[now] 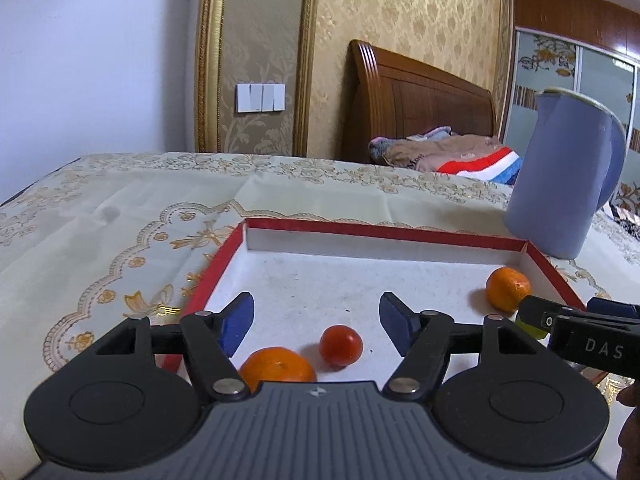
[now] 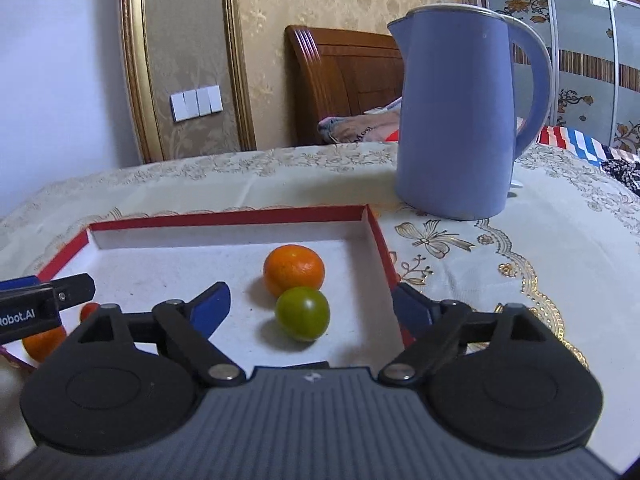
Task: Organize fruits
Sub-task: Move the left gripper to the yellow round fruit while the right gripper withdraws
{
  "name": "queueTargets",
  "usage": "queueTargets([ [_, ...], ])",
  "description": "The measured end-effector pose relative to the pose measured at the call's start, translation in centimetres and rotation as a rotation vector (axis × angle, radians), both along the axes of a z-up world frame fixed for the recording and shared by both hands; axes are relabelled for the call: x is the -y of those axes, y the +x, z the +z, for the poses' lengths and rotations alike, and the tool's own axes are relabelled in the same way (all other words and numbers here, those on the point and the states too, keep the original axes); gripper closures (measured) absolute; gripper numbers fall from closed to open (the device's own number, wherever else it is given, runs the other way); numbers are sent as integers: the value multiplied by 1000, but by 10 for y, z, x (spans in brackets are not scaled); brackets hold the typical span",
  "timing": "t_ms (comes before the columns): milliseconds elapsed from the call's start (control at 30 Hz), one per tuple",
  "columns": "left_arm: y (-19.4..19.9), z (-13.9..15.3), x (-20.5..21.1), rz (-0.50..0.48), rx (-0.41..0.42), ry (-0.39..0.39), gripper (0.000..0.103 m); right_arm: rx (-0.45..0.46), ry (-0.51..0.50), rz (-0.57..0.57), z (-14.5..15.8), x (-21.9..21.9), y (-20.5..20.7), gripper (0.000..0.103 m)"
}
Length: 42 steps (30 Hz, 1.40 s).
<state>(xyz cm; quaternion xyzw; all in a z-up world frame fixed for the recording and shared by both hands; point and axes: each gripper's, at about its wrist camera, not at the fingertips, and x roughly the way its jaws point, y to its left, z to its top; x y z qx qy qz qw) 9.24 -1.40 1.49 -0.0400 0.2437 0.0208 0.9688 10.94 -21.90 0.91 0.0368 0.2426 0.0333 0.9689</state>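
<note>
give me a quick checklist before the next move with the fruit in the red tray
1. Left claw open, nothing gripped: ok.
2. Right claw open, nothing gripped: ok.
3. Red fruit and the near orange lie inside the red tray: ok.
4. Green fruit lies in the tray against the far orange; whether they touch: cannot tell.
5. All fruit collected, none left off the tray: cannot tell, the near table is hidden.
6. Blue kettle stands upright outside the tray: ok.
</note>
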Motion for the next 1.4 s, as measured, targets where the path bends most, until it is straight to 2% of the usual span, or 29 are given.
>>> queueTargets([
  [133, -13, 1, -9, 5, 8, -36, 34, 35, 8, -14, 2, 4, -11, 4],
  [400, -47, 0, -16, -11, 33, -21, 34, 10, 71, -12, -1, 14, -25, 3],
  [667, -78, -1, -34, -22, 36, -114, 32, 39, 99, -40, -2, 25, -51, 2],
  [767, -89, -3, -36, -30, 37, -121, 32, 39, 130, -49, -2, 33, -61, 0],
  [933, -102, -6, -33, -101, -7, -109, 32, 29, 121, -45, -2, 43, -80, 0],
  [1100, -116, -19, -22, -139, -40, -54, 32, 33, 94, -56, -10, 55, -99, 0],
  [1200, -122, -18, -17, -162, -22, -37, 32, 28, 172, -73, -13, 71, -103, 0],
  [1300, -124, -18, -10, -191, -30, -17, 32, -17, 229, -97, -18, 81, -97, 0],
  [1400, -123, -19, -7, -202, -42, -2, 32, -37, 236, -106, -20, 83, -95, 0],
])
